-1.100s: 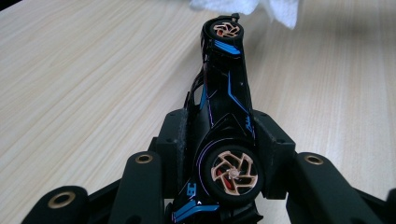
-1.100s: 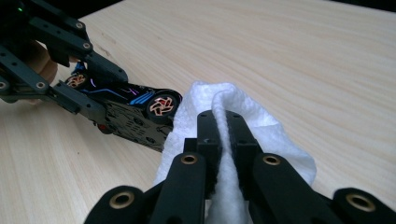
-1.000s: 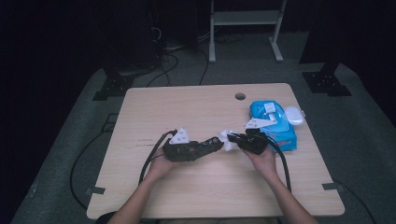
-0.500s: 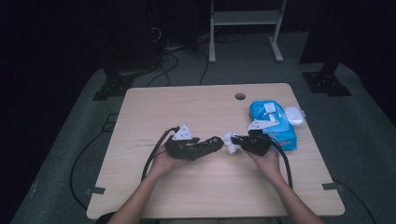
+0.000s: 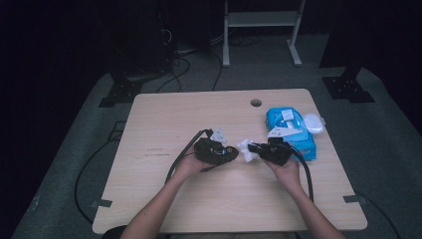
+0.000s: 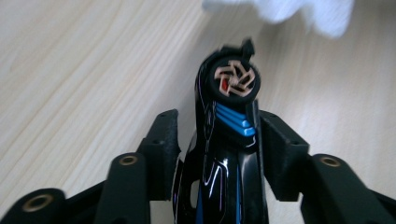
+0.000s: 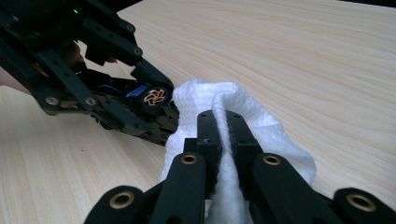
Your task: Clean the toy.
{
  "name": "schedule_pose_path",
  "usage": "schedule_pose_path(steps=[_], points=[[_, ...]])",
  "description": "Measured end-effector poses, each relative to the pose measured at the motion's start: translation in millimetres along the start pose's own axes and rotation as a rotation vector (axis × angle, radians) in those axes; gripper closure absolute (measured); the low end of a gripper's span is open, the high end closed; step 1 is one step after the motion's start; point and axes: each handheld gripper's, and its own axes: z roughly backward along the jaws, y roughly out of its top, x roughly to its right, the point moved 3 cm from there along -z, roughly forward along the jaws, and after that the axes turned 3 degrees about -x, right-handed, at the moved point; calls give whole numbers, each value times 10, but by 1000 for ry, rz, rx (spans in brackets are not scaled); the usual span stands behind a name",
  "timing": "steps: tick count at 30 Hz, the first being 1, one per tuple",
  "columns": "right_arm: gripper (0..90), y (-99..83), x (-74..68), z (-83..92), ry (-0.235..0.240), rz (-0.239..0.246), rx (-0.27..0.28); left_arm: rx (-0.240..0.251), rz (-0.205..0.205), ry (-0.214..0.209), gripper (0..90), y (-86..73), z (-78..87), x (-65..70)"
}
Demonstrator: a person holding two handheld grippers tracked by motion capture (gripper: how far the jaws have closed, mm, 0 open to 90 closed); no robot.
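A glossy black toy car (image 6: 229, 144) with blue stripes and a copper-spoked wheel (image 6: 233, 78) sits nose-out between the jaws of my left gripper (image 6: 220, 129). The jaws have just been opening a little, and the pads still hold the car's sides above the table. From above, the left gripper (image 5: 232, 153) points right toward the right gripper (image 5: 253, 148). My right gripper (image 7: 223, 122) is shut on a crumpled white wipe (image 7: 198, 98), which bulges out ahead of the jaws. The car's wheel (image 7: 155, 96) is right beside the wipe (image 5: 245, 149).
A blue pack of wipes (image 5: 293, 134) with a white lid (image 5: 312, 121) lies at the right of the wooden table (image 5: 164, 114). A round cable hole (image 5: 256, 102) sits near the far edge. Cables trail from both grippers toward the front.
The left hand has shifted a little with the car and its gripper looks more bunched up from above. The right gripper and the wipe have stayed nearly in place.
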Motion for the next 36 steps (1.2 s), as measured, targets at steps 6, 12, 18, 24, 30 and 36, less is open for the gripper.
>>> schedule_pose_path(steps=[6, 12, 18, 24, 30, 36], points=[[851, 5, -23, -10, 15, -3, 4, -41, -33, 14, 586, 22, 30, 24], [851, 60, -59, 52, 58, -11, 36, 98, -75, 10, 588, -30, 214, 99], [851, 282, -268, 210, 150, 29, 113, 223, -107, 1, 589, -52, 375, 245], [852, 353, -447, 192, 194, 90, 97, 242, -132, 7, 589, -46, 441, 310], [852, 213, -288, 139, 191, 40, 74, 251, -136, 12, 589, -68, 508, 296], [852, 140, -252, 100, 182, 18, 48, 259, -124, -1, 589, -80, 495, 288]])
